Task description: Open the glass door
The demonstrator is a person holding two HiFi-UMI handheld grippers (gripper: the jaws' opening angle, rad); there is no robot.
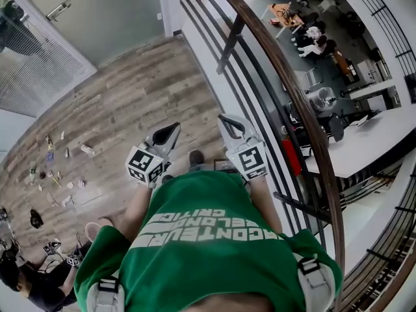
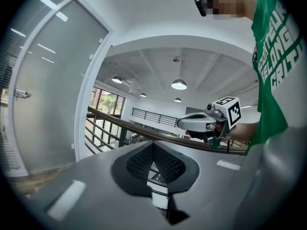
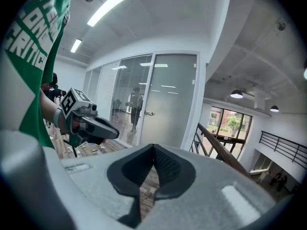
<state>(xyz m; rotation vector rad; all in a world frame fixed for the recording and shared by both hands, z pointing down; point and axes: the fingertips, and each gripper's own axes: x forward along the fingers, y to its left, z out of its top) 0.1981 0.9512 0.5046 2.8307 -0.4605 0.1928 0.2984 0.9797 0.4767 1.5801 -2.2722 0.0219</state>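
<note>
Shirt [image 1: 195,233], green w/ white print, fills bottom of head view. Just past it both arms are held out at about the same height. L hand-held gripper [image 1: 174,127] has its jaws closed tip to tip w/ nothing between them; own view [image 2: 153,145] shows only floor and rail thru the slot behind the pads. R hand-held gripper [image 1: 225,118] is the same: jaws together, empty, confirmed in its own view [image 3: 153,150]. The two are side by side, apart, not touching each other or anything else. Both hang over the wood floor [image 1: 123,103]. R one is close to the railing [image 1: 286,83], dark bars w/ brown top rail, running along person's right. Small items [image 1: 55,168] are scattered on floor to the left, and another person [image 1: 29,281] crouches at bottom-left corner. Glass door [image 1: 97,12] is ahead and to the left, well apart from both grippers, frosted, w/ metal handle [image 1: 58,9] on its left edge; R gripper view shows it [image 3: 168,99] flush in its frame next to slatted glass panels. Beyond the rail, lower level w/ white bench [image 1: 364,142] and seated ppl, too small for detail.
</note>
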